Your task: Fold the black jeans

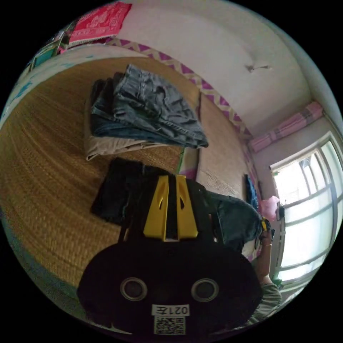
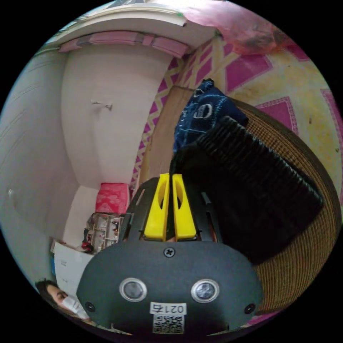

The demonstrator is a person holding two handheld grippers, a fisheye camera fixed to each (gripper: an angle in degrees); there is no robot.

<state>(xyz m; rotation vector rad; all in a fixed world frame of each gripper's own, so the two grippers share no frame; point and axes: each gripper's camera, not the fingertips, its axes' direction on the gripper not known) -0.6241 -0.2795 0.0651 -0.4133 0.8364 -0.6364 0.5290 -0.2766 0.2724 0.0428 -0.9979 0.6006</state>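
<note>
- In the left gripper view, a woven straw mat (image 1: 46,178) is lying across the left side, with a pink patterned cloth (image 1: 100,19) hanging at the top left edge.
- A stack of folded grey-blue denim trousers (image 1: 143,107) is sitting on a folded beige garment (image 1: 107,147) on that mat.
- Just below the stack, the folded black jeans (image 1: 114,193) are lying flat on the mat, touching nothing of the stack that I can see.
- My left gripper (image 1: 170,210) with its yellow jaws is hovering over the jeans' right part; jaws are standing nearly together with a thin dark gap, and I cannot tell if cloth is caught in it.
- Right of it, a grey-blue garment (image 1: 232,218) is bunching up, then a person's forearm (image 1: 264,257), then a bright window (image 1: 311,203).
- In the right gripper view, a person's head (image 2: 59,296) is showing bottom left, with a cluttered shelf (image 2: 103,228) and a pink box (image 2: 112,198) above it.
- My right gripper (image 2: 170,207) is sitting with yellow jaws almost closed, and black fabric may be between the tips; cannot tell.
- A dark blue printed cloth (image 2: 203,114) is lying above a black ribbed garment (image 2: 250,185), which is resting on the mat edge.
- A pink and yellow patterned floor covering (image 2: 286,89) is filling the right.
</note>
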